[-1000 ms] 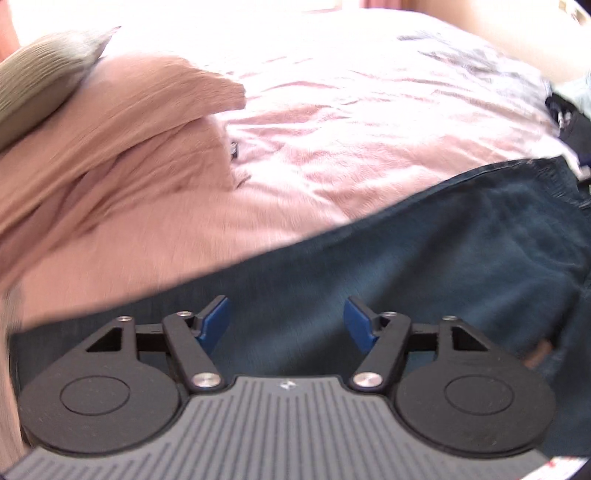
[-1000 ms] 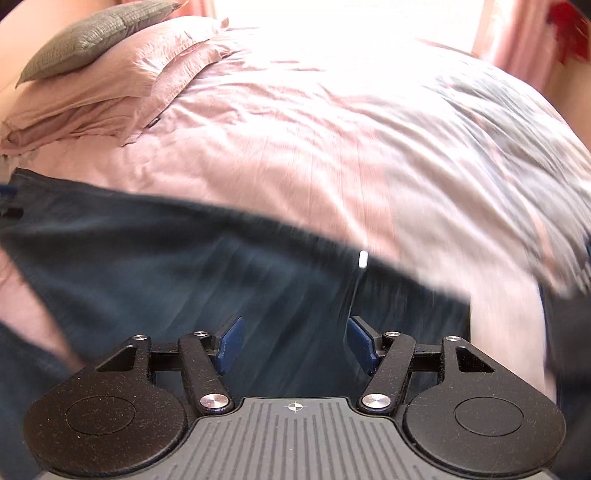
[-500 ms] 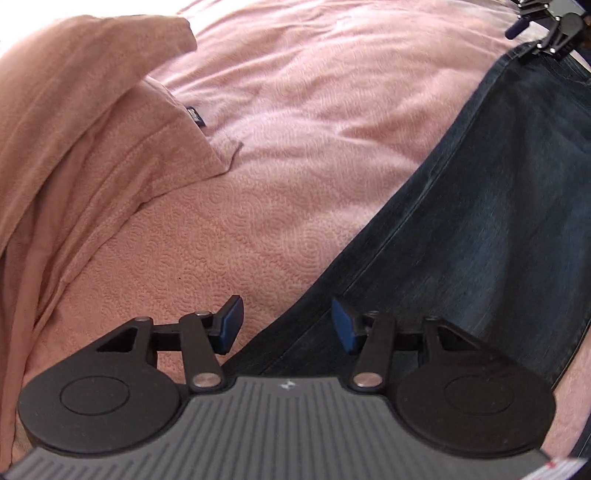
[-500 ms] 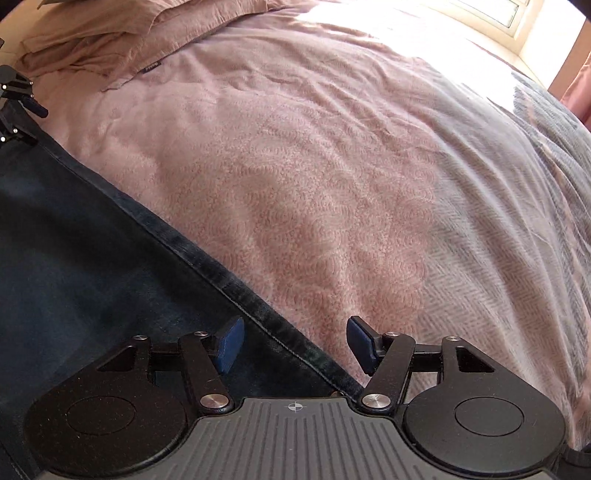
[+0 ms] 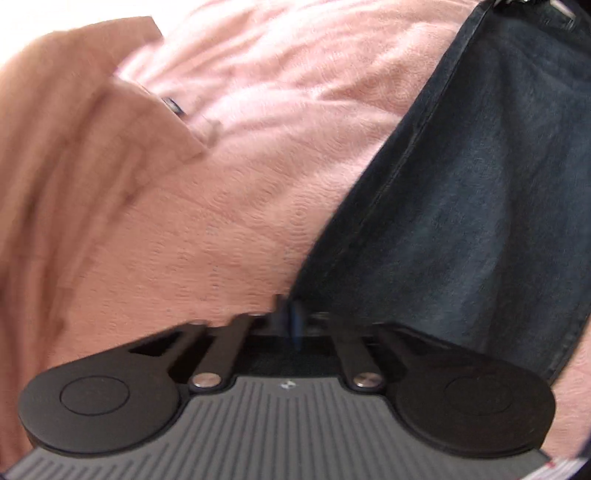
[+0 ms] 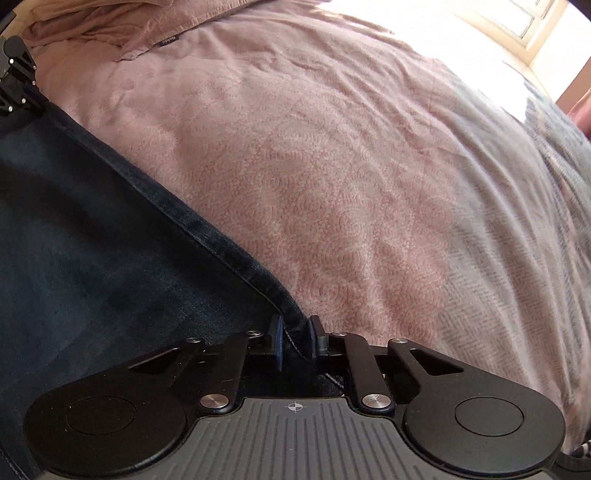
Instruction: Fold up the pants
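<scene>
Dark blue denim pants lie flat on a pink bedspread. In the left wrist view their seamed edge runs diagonally down to my left gripper, which is shut on that edge; the picture is blurred there. In the right wrist view the same pants fill the left side. Their thick hemmed edge passes between the blue pads of my right gripper, whose jaws are closing and pinch the denim. The left gripper's black frame shows at the far end of that edge.
Pink pillows are piled at the bed's head, seen also as the pillows in the right wrist view. The bedspread turns to a grey herringbone part on the right. A bright window lies beyond.
Both grippers stood open over the pants' edge half a second ago; now both have sunk slightly and closed on it. A second ago they were higher above the pants.
</scene>
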Tool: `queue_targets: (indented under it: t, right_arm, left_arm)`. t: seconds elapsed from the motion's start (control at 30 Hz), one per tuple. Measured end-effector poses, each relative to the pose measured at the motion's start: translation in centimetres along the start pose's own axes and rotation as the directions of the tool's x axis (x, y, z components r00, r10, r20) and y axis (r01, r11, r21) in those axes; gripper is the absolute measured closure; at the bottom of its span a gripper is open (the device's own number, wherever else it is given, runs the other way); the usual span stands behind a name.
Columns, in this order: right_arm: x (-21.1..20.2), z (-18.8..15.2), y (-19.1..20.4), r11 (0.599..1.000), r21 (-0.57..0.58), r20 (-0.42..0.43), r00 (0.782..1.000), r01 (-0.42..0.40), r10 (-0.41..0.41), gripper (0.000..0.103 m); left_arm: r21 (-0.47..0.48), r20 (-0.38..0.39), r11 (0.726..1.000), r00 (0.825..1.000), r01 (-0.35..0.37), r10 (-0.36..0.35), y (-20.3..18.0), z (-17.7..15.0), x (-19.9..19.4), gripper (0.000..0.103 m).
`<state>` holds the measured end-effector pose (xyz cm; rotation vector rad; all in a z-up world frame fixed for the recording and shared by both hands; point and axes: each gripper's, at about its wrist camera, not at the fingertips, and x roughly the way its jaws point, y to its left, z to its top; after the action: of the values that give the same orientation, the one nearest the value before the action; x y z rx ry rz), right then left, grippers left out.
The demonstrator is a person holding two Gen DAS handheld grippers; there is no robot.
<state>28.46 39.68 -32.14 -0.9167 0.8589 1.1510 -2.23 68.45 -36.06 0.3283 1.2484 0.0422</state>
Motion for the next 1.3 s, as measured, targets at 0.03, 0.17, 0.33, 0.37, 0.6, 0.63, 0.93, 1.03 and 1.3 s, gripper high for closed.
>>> queue_targets:
  t: [0.03, 0.17, 0.33, 0.37, 0.6, 0.63, 0.93, 1.03, 1.3]
  right_arm:
    - [-1.0, -0.2, 0.3, 1.0, 0.003, 0.026, 0.999, 0.021, -0.022, 0.095]
    - [-7.4, -2.0, 3.7, 0.987, -0.036, 0.165, 0.975, 0.157, -0.149, 0.096]
    - [-17.0, -7.0, 12.4, 0.924, -0.14, 0.298, 0.905, 0.356, -0.304, 0.096]
    - [-18.8, -8.3, 14.1, 0.915, -0.144, 0.308, 0.896, 0.378, -0.322, 0.096]
    - [-24.7, -19.8, 25.8, 0.954, -0.131, 0.108, 0.96, 0.271, -0.258, 0.091]
    - [-23.9, -21.3, 27.3, 0.961, -0.125, 0.029, 0.969, 0.246, -0.244, 0.088]
    - [-26.1, -32.4, 23.9, 0.532, 0.833, -0.054, 0.979, 0.153, -0.197, 0.07]
    - [-26.4, -35.9, 20.8, 0.138, 0.985, 0.134, 0.962, -0.103, -0.236, 0.07]
    - [-21.9, -40.2, 16.6, -0.166, 0.941, 0.23, 0.917, -0.295, -0.326, 0.07]
  left_arm:
    - [-0.022, 0.026, 0.999, 0.999, -0.028, 0.029, -0.2, -0.4, -1.0, 0.102]
    - [-0.162, 0.133, 0.979, 0.98, -0.124, 0.146, -2.0, -3.2, -7.7, 0.102]
    - [-0.268, 0.188, 0.943, 0.949, -0.198, 0.253, -8.9, -8.8, -18.0, 0.101]
    - [-0.298, 0.187, 0.935, 0.949, -0.191, 0.253, -10.6, -10.5, -20.0, 0.102]
    - [-0.523, 0.028, 0.852, 0.998, -0.03, 0.052, -21.8, -21.5, -23.3, 0.099]
    - [-0.545, -0.004, 0.838, 1.0, -0.011, 0.011, -23.1, -22.7, -22.6, 0.099]
    - [-0.714, 0.044, 0.698, 0.999, 0.048, -0.023, -23.0, -27.2, -24.2, 0.088]
    - [-0.779, 0.098, 0.623, 0.995, 0.077, -0.001, -21.5, -27.5, -24.3, 0.078]
    - [-0.869, 0.131, 0.485, 0.991, 0.097, 0.035, -18.5, -27.0, -22.8, 0.073]
